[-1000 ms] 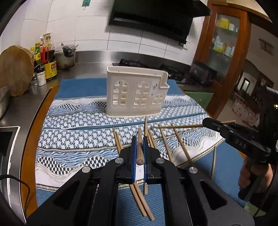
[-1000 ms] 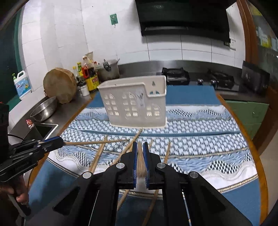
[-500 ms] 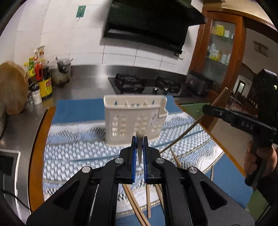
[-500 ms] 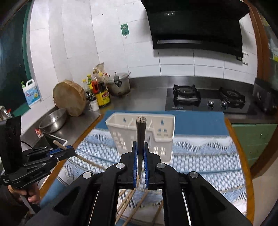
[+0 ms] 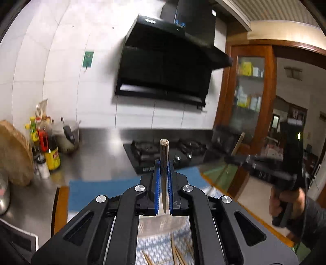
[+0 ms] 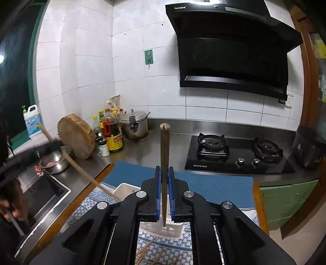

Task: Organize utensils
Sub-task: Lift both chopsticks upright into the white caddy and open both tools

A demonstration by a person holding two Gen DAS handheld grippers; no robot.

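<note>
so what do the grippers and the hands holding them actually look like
Both the left gripper and the right gripper are matte black, angular linkages with round silver pivot bolts and bright blue pads lining the fingers' inner faces. Seen from the left wrist view, the right gripper has a black pistol-style grip and a small lit indicator. The right hand is bare, with a dark grey sleeve behind it.

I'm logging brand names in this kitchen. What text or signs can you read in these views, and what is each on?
"Haotaitai", roughly: white brand name on the range hood; small, so uncertain.
Stove: white front lettering, too blurred to read.
Green wall sign: a round symbol, no legible words.
Yellow bottle label: red characters, unreadable.
Jug: label print too small.
Chopsticks and both grippers: no text.
</note>
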